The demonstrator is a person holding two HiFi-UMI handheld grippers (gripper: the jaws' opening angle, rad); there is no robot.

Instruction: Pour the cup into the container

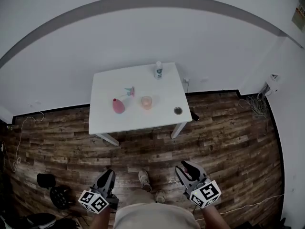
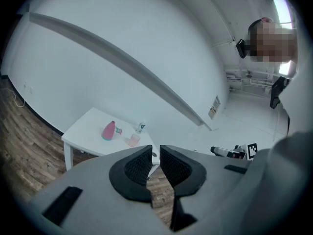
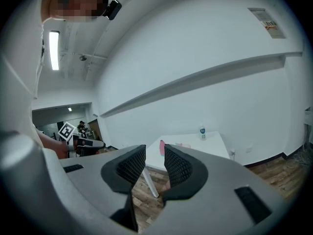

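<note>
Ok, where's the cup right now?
In the head view the cup stands near the middle of the white table, just right of the pink container, with the bottle behind it at the far edge.

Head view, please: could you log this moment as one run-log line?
stage: pour not started | left gripper: open, empty | right gripper: open, empty | both: above floor, short of table | cup: upright on table, untouched

Left gripper jaws slightly apart, empty, facing distant white table.
</note>
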